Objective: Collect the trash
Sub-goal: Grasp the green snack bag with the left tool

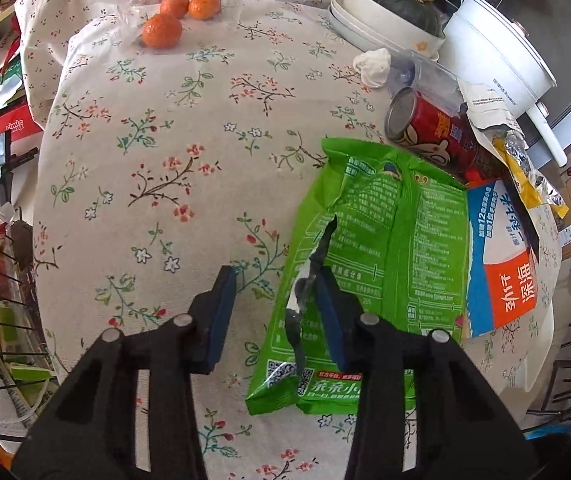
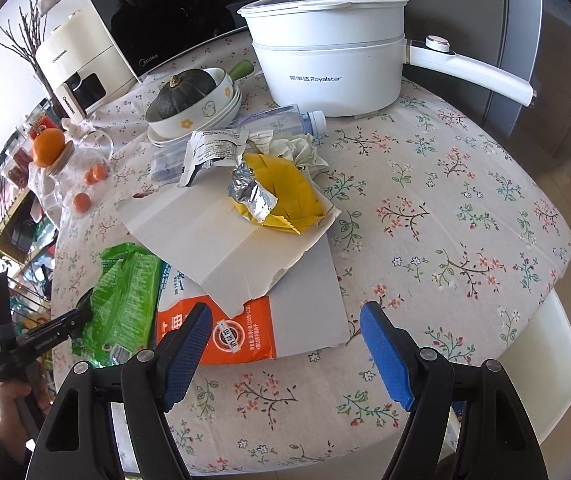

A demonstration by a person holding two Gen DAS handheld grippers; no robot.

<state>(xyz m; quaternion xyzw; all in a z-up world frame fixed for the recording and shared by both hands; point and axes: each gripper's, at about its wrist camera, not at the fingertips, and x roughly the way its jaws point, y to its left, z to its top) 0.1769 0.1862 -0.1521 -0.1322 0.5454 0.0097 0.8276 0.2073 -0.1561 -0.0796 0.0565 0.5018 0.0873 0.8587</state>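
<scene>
Two grippers are at work over a table strewn with rubbish; the step in hand is the first pick-up, of the green bag.

Left gripper: jaws partly open. In its own view, lower centre of frame, the right pad lies over the torn left edge of the green bag, and the left pad stands clear over bare cloth. The bag's edge sits between the pads, but they do not yet press it. No grip established. In the right wrist view this gripper shows at lower left, its tip at the bag.

Right gripper: jaws wide, nothing held. It hangs at lower centre of its frame over the near end of the orange carton, which lies flat under torn white card.

Other litter: yellow wrapper with foil at centre, a red can and tissue at upper right of the left view, a clear bottle by the white pot.

Judgement: the left gripper must close fully on the bag's edge before lifting. The film is thin and torn, so a shallow bite may slip or rip further. The carton lies flat and may need an edge grip.
</scene>
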